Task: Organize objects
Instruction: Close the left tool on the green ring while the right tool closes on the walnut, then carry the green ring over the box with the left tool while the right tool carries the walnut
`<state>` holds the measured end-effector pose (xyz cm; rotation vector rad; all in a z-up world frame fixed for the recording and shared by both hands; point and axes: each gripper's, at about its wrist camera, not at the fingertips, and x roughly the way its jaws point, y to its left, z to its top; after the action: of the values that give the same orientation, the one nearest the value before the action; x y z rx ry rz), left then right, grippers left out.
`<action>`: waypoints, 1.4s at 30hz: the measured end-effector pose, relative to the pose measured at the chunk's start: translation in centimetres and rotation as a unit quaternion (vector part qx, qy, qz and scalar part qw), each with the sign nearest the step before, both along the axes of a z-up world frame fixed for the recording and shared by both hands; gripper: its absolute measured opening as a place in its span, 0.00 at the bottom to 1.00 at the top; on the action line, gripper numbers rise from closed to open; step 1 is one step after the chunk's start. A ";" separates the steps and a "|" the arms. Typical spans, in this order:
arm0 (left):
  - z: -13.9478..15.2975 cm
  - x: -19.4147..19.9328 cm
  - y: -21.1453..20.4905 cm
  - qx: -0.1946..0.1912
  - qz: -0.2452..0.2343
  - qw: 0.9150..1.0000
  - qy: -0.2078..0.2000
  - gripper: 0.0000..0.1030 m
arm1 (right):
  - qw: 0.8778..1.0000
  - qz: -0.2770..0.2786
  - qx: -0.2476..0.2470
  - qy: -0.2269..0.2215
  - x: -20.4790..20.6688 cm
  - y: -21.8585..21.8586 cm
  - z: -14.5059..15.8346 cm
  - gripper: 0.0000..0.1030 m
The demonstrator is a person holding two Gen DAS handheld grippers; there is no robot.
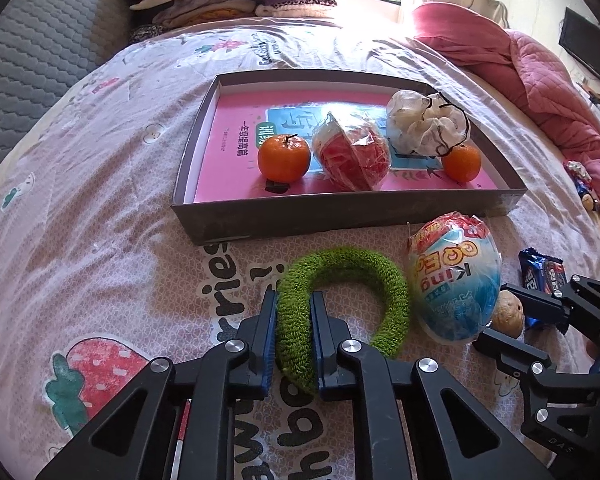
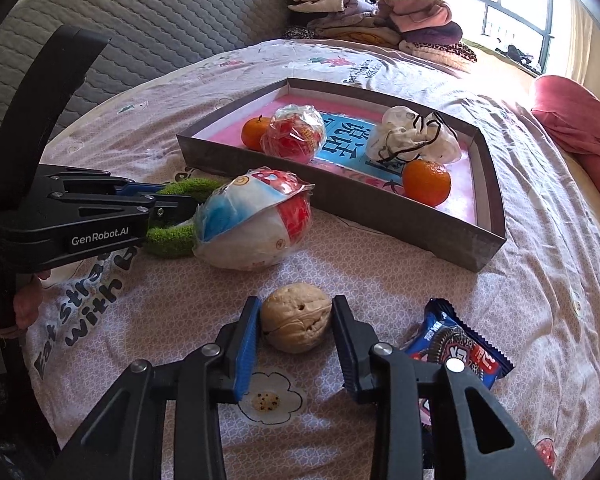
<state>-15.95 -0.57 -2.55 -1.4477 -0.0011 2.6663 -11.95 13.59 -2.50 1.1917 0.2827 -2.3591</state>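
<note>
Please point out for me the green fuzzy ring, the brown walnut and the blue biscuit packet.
green fuzzy ring (image 1: 384, 276), left wrist view, top of arc.
brown walnut (image 2: 296, 322), right wrist view, shell centre.
blue biscuit packet (image 2: 462, 350), right wrist view, printed front.

Fuzzy green ring (image 1: 342, 276), orange tangerines (image 1: 284, 159), grey box (image 1: 340, 214) lined pink, strawberry-print pink sheet (image 1: 100, 208), tan walnut (image 2: 296, 318)
</note>
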 end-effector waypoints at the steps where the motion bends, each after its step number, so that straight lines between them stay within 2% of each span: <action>1: 0.2 0.1 0.0 0.001 0.000 1.000 0.002 0.14 | 1.000 -0.001 -0.001 0.000 0.0 0.0 0.0 0.35; 6: 1.1 0.9 0.4 -0.023 -0.003 0.999 0.028 0.14 | 1.000 -0.005 -0.007 -0.006 -0.1 0.3 0.0 0.35; 15: 3.2 2.1 0.5 -0.041 -0.007 0.997 0.063 0.14 | 1.000 -0.007 -0.022 0.002 -0.1 0.7 0.8 0.35; 27: 5.1 3.1 0.3 -0.024 -0.007 0.996 0.082 0.14 | 0.997 -0.015 -0.069 0.006 -0.2 1.5 2.1 0.35; 42: 8.8 3.6 0.4 -0.013 -0.019 0.993 0.115 0.14 | 0.993 -0.027 -0.101 0.051 -0.1 2.5 5.8 0.35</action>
<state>-12.31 -0.13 6.28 -1.1264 0.0786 2.7934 -12.01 16.08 3.34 0.9966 0.0431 -2.4329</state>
